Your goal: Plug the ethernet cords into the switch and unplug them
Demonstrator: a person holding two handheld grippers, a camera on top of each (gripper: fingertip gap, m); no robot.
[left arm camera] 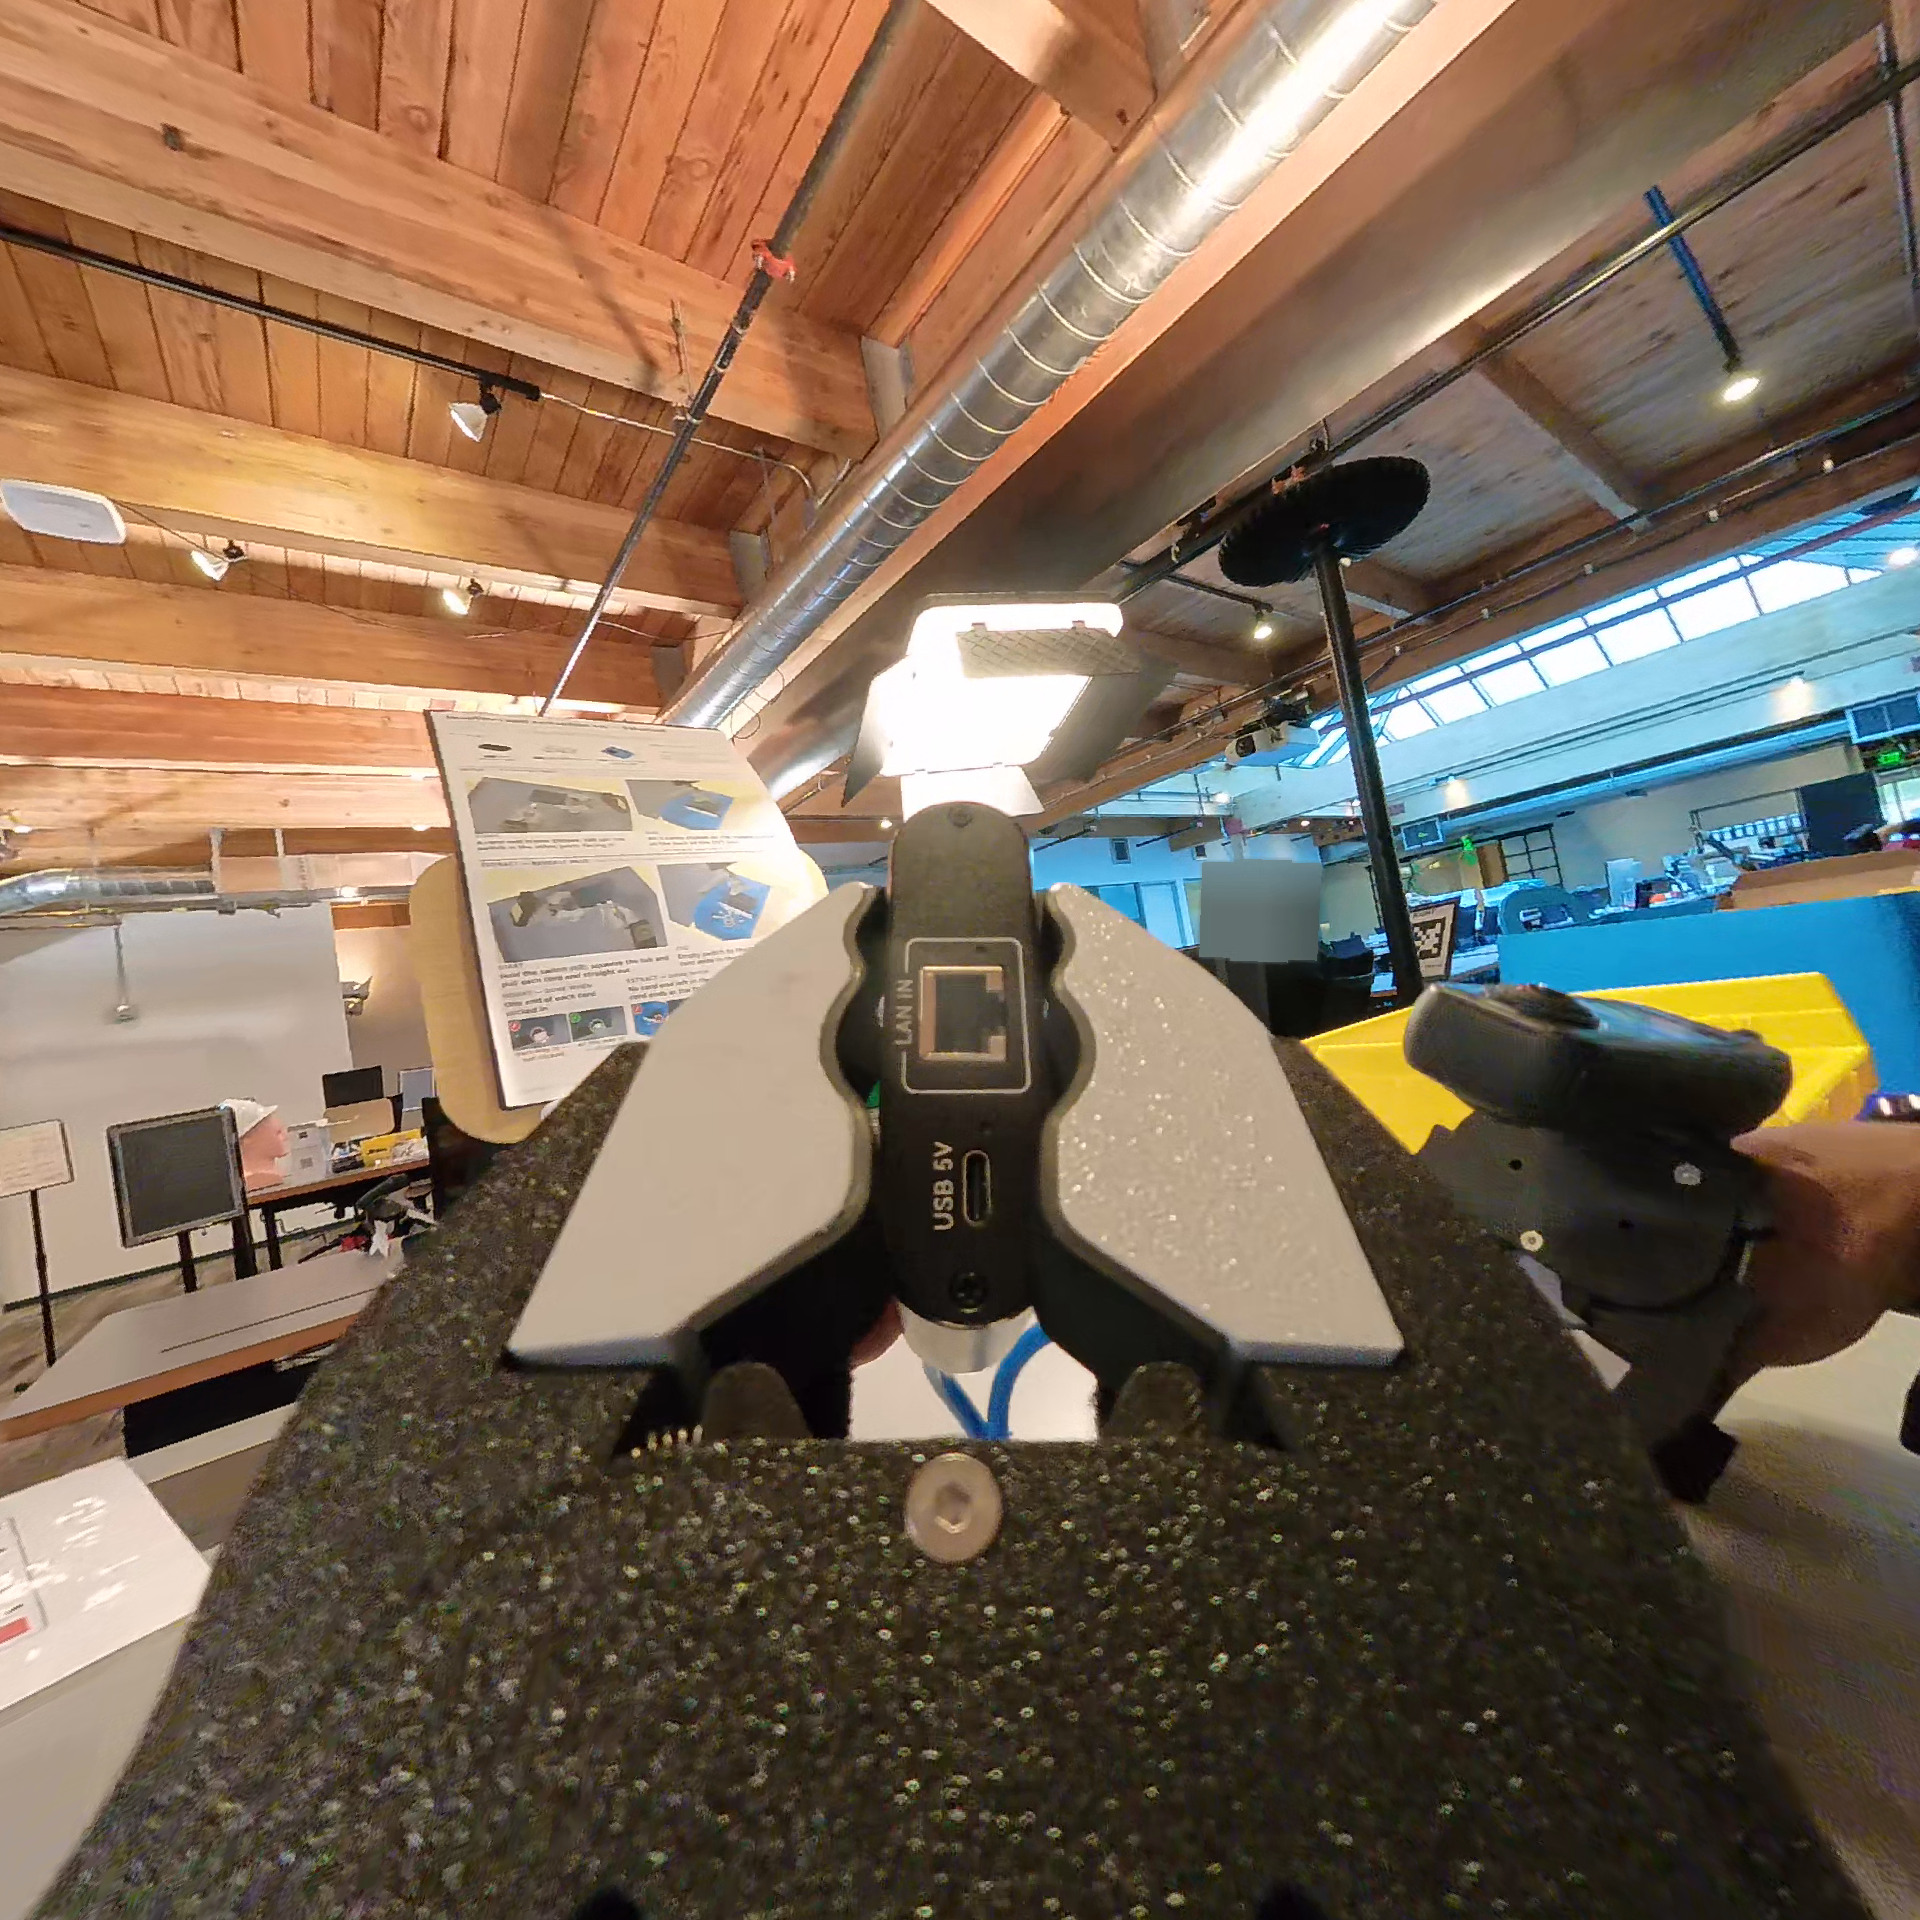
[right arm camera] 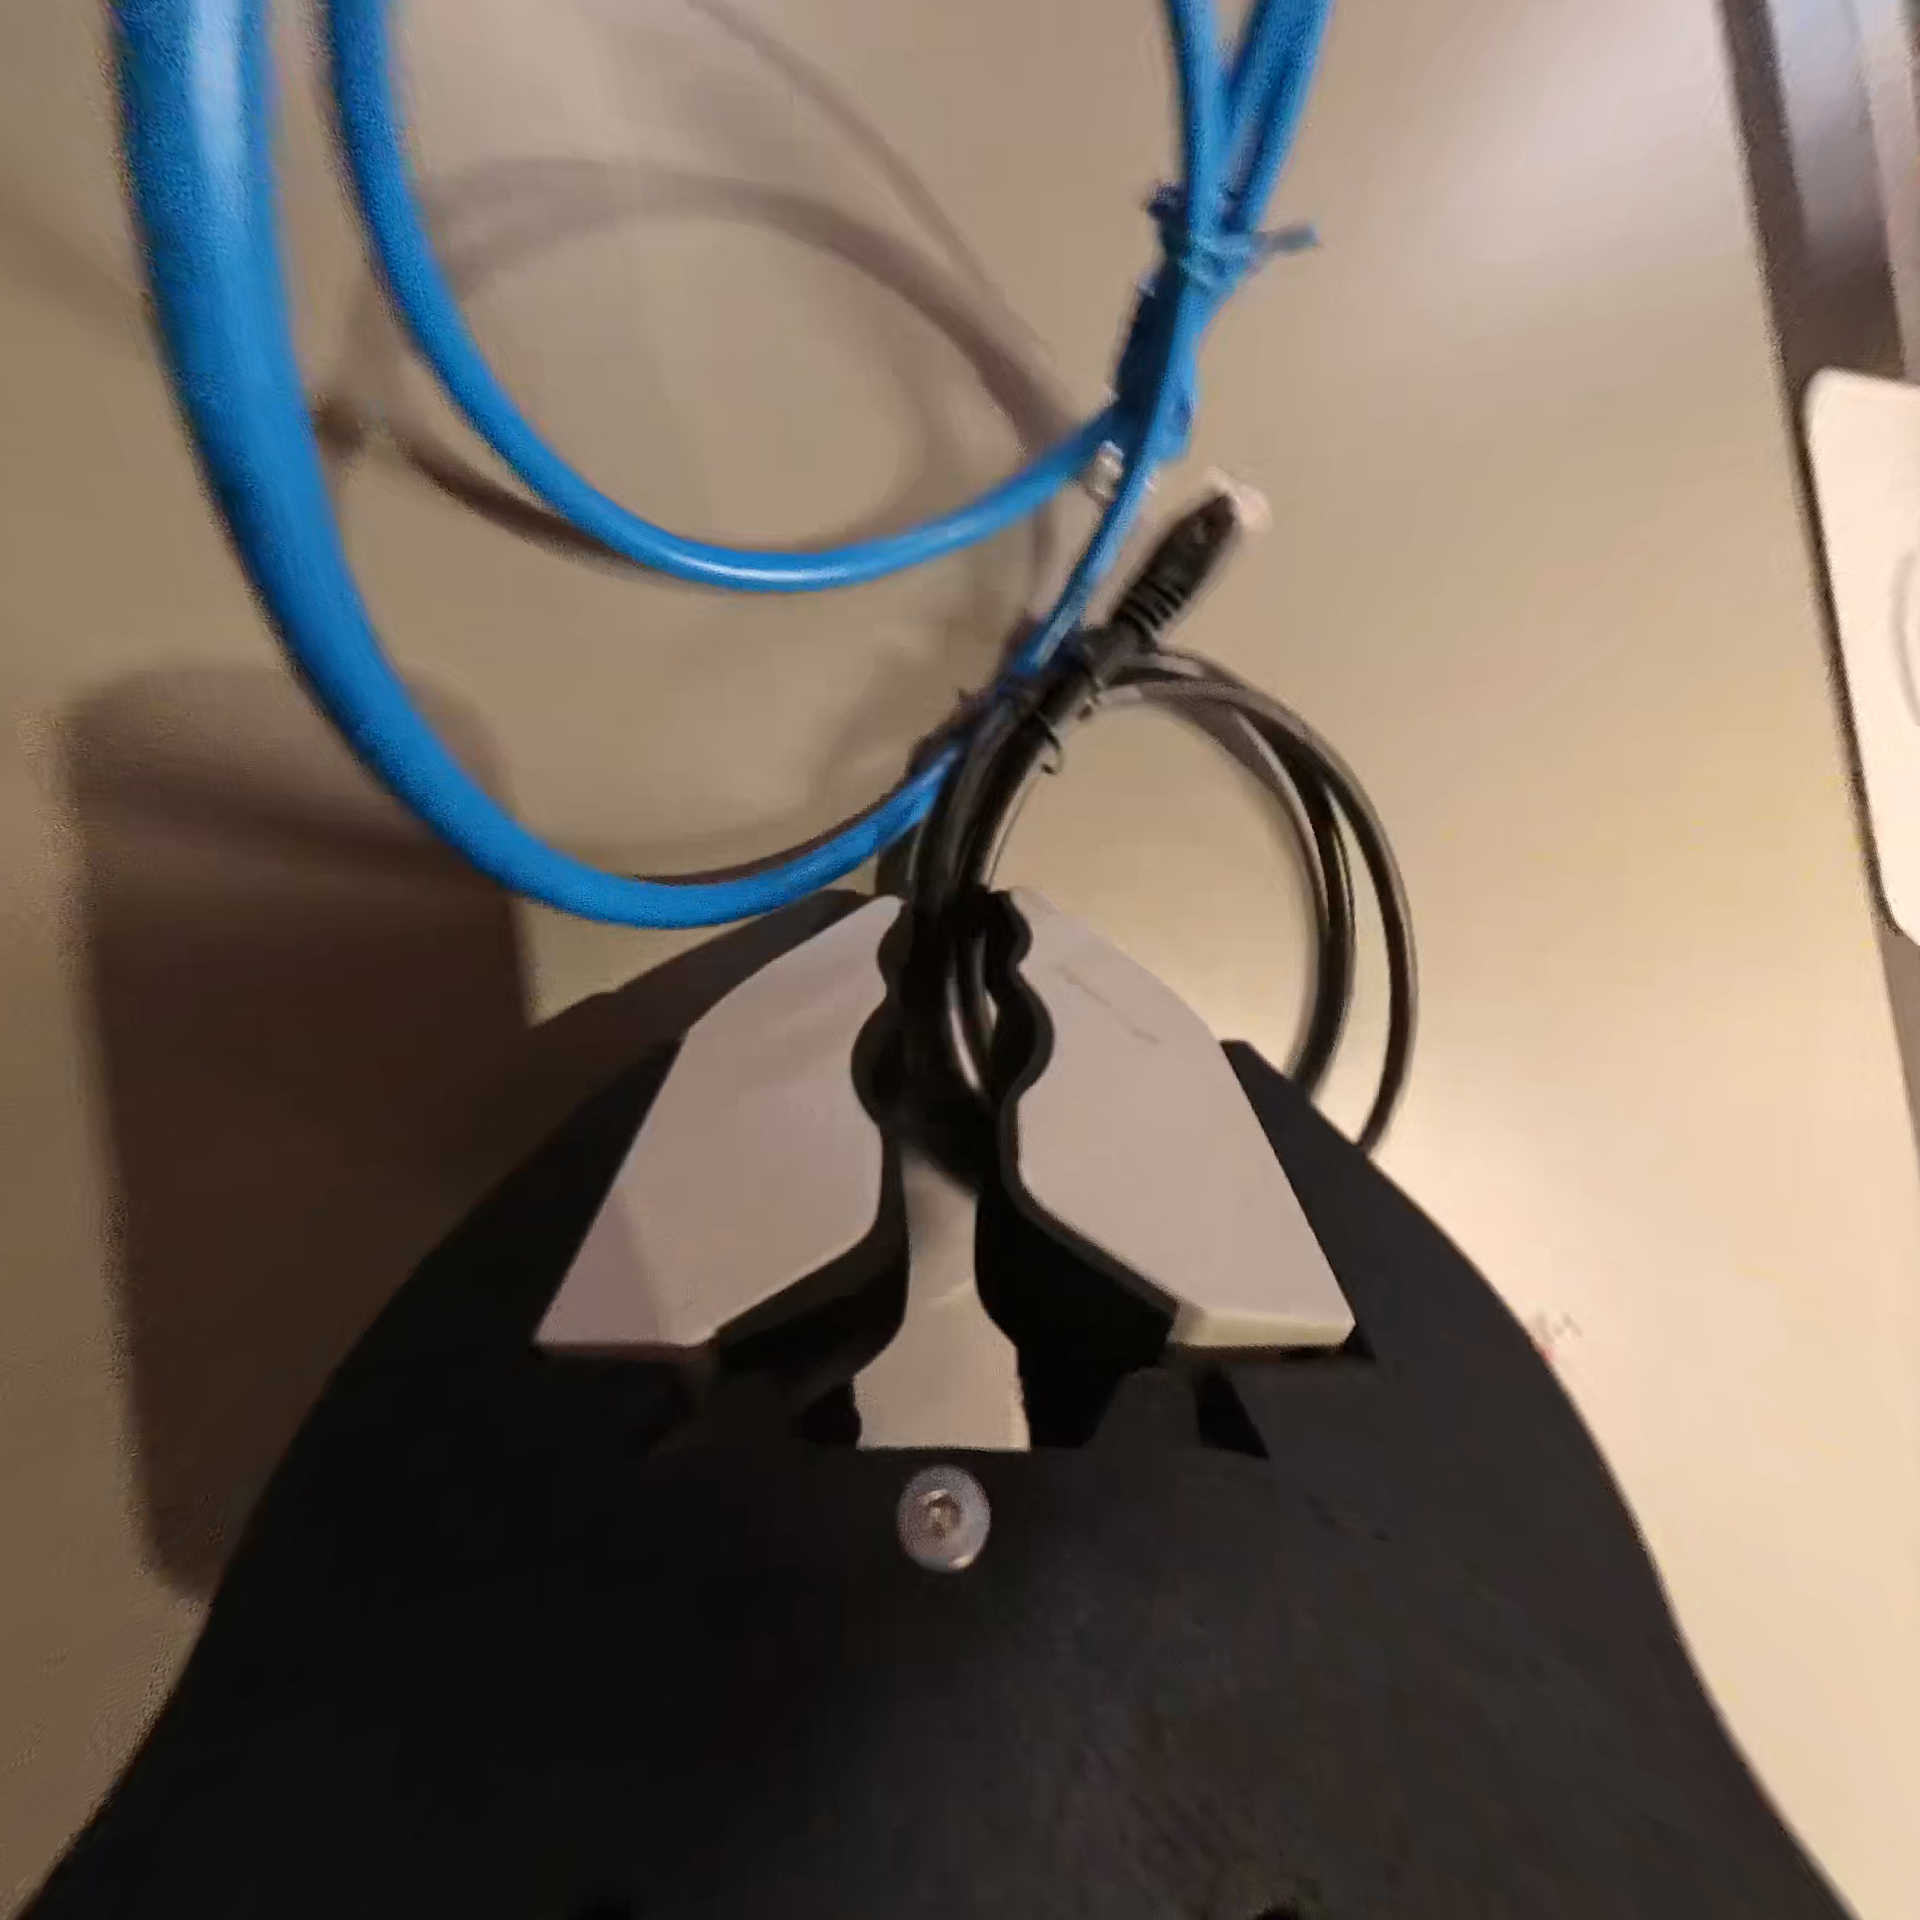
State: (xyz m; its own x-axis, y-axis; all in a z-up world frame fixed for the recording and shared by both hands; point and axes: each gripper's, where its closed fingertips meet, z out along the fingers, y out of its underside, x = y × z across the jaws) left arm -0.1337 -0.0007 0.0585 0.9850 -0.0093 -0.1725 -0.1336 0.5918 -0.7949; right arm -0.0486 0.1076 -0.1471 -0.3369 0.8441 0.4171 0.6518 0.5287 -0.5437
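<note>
My left gripper (left arm camera: pixel 961 935) is shut on a black switch (left arm camera: pixel 961 1143) and holds it upright in the air. The switch's end face is turned to the camera, with an empty ethernet port (left arm camera: pixel 966 1013) and a small oval port below it. A bit of blue cord (left arm camera: pixel 987 1387) shows under the switch. My right gripper (right arm camera: pixel 951 914) is shut on a coiled black ethernet cord (right arm camera: pixel 1351 831) above the table. The black plug (right arm camera: pixel 1184 561) sticks out free. Loops of blue ethernet cord (right arm camera: pixel 343 623), tied with a blue twist, hang blurred in front of the fingers.
The right gripper's body (left arm camera: pixel 1590 1143) and a hand (left arm camera: pixel 1829 1226) are at the right of the left wrist view. A yellow bin (left arm camera: pixel 1662 1029), a blue box (left arm camera: pixel 1766 935), an instruction sheet (left arm camera: pixel 613 883) and a lamp (left arm camera: pixel 997 686) stand behind. A beige table (right arm camera: pixel 623 312) has a white object (right arm camera: pixel 1870 623) at its right. The gap from one gripper's tips to the other's is roughly 25 cm.
</note>
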